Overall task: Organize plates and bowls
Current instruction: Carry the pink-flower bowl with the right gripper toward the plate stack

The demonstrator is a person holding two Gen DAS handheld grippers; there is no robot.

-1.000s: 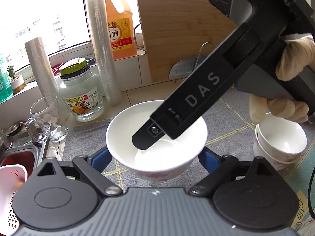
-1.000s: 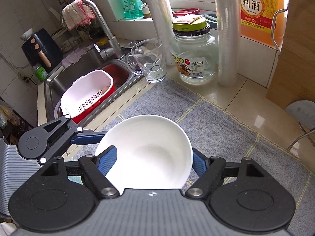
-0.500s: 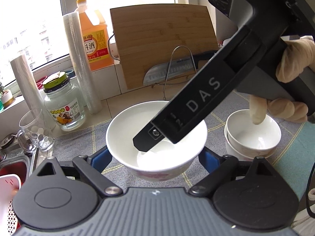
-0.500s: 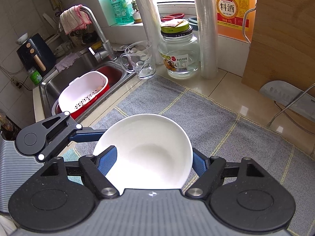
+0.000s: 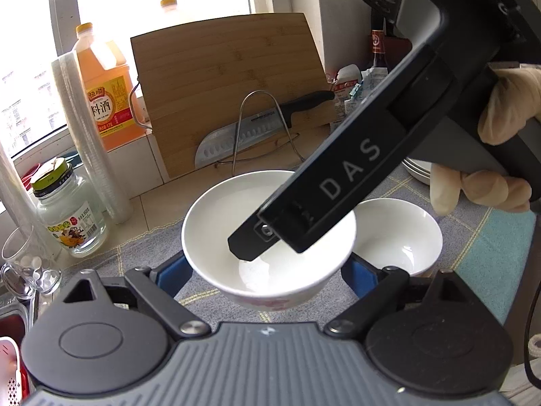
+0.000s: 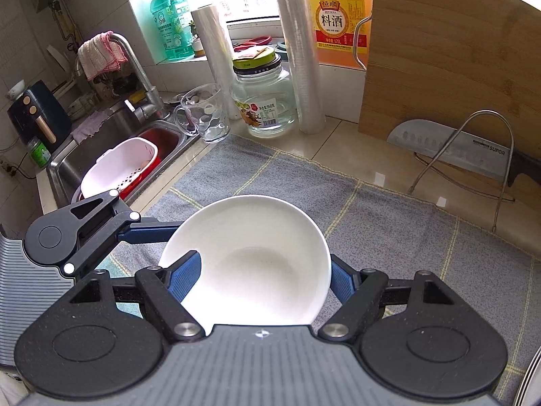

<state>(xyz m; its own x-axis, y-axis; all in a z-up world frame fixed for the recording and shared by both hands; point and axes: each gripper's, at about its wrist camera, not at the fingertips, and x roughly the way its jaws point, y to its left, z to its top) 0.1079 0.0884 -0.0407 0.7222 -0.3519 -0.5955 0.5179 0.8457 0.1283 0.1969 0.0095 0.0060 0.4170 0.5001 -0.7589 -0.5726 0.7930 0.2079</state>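
1. The left gripper point(image 5: 267, 267) has its blue fingers point(image 5: 170, 275) spread wide, one on each outer side of a white bowl point(image 5: 219, 223), which sits between them clear of the grey mat point(image 5: 148, 250). In my reading they carry it by its outer wall.
2. The right gripper point(image 6: 260, 280) grips the same bowl point(image 6: 257, 257) across its rim: its 9 o'clock finger point(image 6: 184, 279) lies inside the bowl and its 3 o'clock finger point(image 6: 341, 282) outside. The opening is moderate and pressed on the rim. In the left wrist view that inner finger shows as a black bar reaching down into the bowl from 2 o'clock, held by a gloved hand point(image 5: 503, 108).
3. Just beside the held bowl, at 3 o'clock in the left wrist view, a small stack of bowls point(image 5: 402, 237) stands on the mat. A pile of plates point(image 5: 419, 172) peeps out behind the right gripper at 2 o'clock.
4. Step in hand, as I judge it: the bowl is being carried over the bench point(image 6: 341, 149) toward the stack, not yet set down.
5. The next move calls for bringing the bowl level over the stack, lowering it until it nests, then easing both pairs of fingers off. The inner finger must lift out without tipping the bowl.
6. Farther out, at 12 o'clock, a cutting board point(image 5: 230, 84) and a knife point(image 5: 243, 132) lean on a wire rack. A glass jar point(image 5: 67, 213) stands at 9 o'clock, well apart.
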